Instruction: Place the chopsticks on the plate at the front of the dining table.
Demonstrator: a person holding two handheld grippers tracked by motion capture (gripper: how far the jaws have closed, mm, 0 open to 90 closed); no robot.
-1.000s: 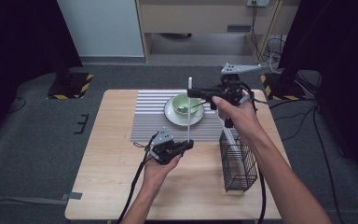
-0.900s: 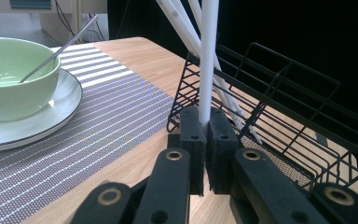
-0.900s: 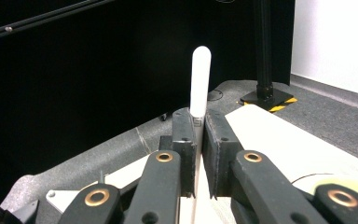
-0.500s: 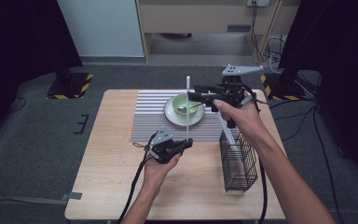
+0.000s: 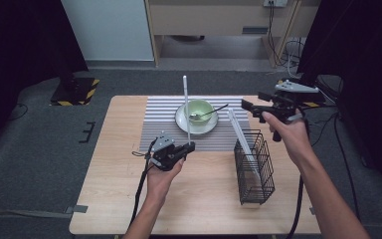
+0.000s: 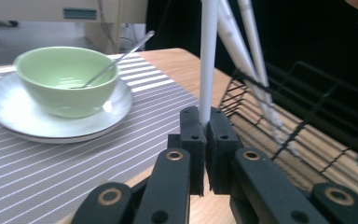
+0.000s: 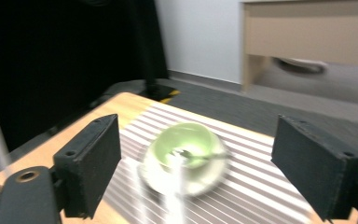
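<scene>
Green bowl (image 5: 201, 110) on a white saucer (image 5: 181, 120), with a spoon (image 5: 214, 110) inside, handle leaning out over the rim to the right. Both set on a grey striped mat (image 5: 154, 124) laid across the far half of a wooden table (image 5: 109, 199). Beyond, on grey carpet, a pale wooden cabinet (image 5: 219, 15) and a black base with yellow hazard stripes (image 5: 74, 89).
</scene>
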